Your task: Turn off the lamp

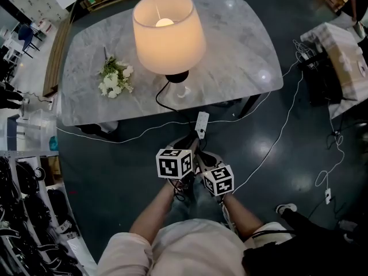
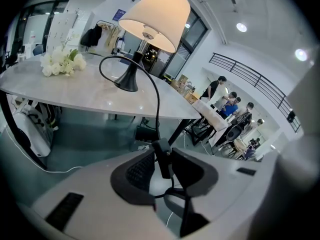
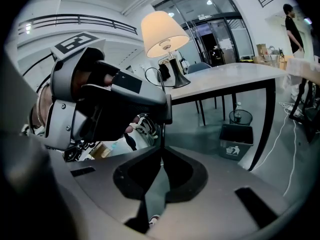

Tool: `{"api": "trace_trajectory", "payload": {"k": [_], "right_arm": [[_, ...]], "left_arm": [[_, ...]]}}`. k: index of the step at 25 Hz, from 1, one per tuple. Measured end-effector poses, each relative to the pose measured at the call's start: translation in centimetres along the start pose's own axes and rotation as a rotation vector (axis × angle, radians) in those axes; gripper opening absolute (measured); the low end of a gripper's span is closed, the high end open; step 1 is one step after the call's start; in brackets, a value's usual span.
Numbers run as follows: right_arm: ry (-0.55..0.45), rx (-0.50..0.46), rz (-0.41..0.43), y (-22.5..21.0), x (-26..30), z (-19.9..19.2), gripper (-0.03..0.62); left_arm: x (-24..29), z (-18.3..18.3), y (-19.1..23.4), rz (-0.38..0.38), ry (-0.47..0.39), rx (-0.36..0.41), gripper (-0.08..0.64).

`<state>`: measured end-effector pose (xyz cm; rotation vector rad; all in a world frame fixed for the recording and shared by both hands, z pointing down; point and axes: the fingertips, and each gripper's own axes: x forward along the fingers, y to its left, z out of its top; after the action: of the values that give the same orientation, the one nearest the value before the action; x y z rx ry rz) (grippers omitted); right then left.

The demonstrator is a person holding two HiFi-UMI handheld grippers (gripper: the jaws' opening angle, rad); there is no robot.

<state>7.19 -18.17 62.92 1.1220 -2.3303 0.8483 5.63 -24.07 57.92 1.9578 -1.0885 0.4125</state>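
Observation:
The lamp (image 1: pixel 168 30) stands lit on the grey marble table (image 1: pixel 241 45), its cream shade glowing. Its black cord (image 1: pixel 167 105) runs off the front edge of the table down to my two grippers, which are held close together over the floor. In the left gripper view, the cord's black inline switch (image 2: pixel 160 151) sits upright between the pads, and my left gripper (image 2: pixel 164 160) is shut on it. In the right gripper view, my right gripper (image 3: pixel 161 153) is shut on the thin cord (image 3: pixel 161 129) just below the left gripper's body (image 3: pixel 100 99).
A bunch of white flowers (image 1: pixel 115 76) lies on the table left of the lamp. A white power strip (image 1: pixel 202 124) and white cables (image 1: pixel 276 137) lie on the floor. A black bin (image 3: pixel 236 141) stands under the table. Another cluttered table (image 1: pixel 342 56) stands at the right, with people (image 2: pixel 230 106) beyond.

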Motion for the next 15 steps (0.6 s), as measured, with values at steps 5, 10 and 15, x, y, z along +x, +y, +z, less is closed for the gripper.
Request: {"api": "trace_trajectory", "payload": {"k": [5,10,15], "right_arm": [[-0.002,-0.007,0.002,-0.23,0.10,0.11,0.015],[0.005,-0.018,0.011,0.06,0.33,0.11,0.015],[0.002,-0.018,0.009,0.25,0.43,-0.23,0.015]], "left_arm": [[-0.06,0.15,-0.02,0.006,-0.006,0.004,0.109],[-0.29,0.43,0.00,0.018,-0.027,-0.021,0.090],[-0.38,0.29,-0.08,0.000,-0.029,-0.048,0.071]]}}
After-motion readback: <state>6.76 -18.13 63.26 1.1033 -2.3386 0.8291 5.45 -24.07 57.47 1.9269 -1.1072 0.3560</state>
